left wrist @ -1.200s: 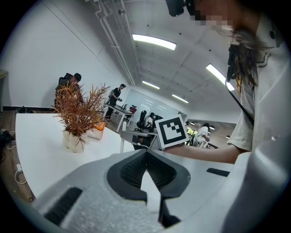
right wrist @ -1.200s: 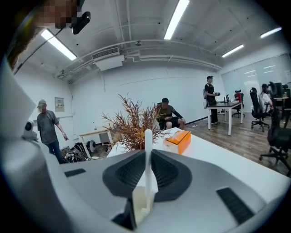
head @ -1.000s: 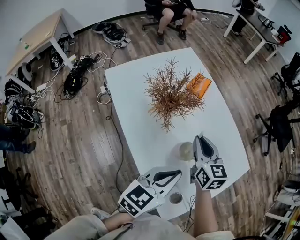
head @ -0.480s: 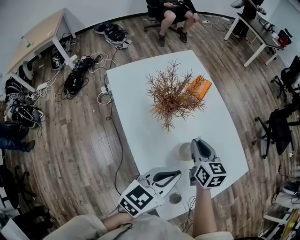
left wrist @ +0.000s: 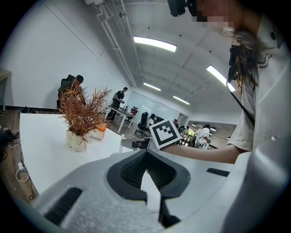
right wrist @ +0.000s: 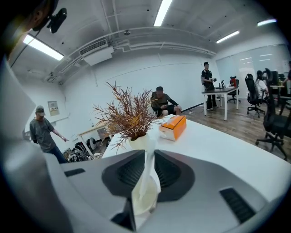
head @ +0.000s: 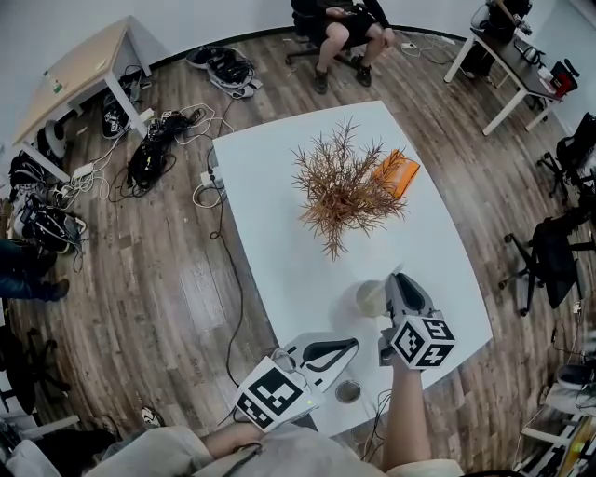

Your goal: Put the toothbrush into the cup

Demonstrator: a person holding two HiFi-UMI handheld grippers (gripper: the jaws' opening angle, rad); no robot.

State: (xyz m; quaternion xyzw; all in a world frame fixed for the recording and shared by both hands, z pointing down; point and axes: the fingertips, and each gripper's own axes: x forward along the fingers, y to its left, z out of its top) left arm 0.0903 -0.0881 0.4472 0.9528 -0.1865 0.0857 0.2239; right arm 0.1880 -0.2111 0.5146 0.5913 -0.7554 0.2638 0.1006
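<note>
My right gripper is shut on a slim white toothbrush, which stands up between the dark pads in the right gripper view. A cream cup stands on the white table, close against the left side of this gripper. Its pale rim shows through the gap low between the jaws. My left gripper hovers near the table's front edge, left of and nearer than the cup. Its jaws meet at the tips with nothing between them.
A dried brown plant in a white vase stands mid-table, with an orange box to its right. A small dark round object lies by the front edge. Cables and bags litter the floor on the left. A seated person is beyond the table.
Both grippers have stayed almost in place. The right gripper has only wavered a little sideways beside the cup, still holding the toothbrush.
</note>
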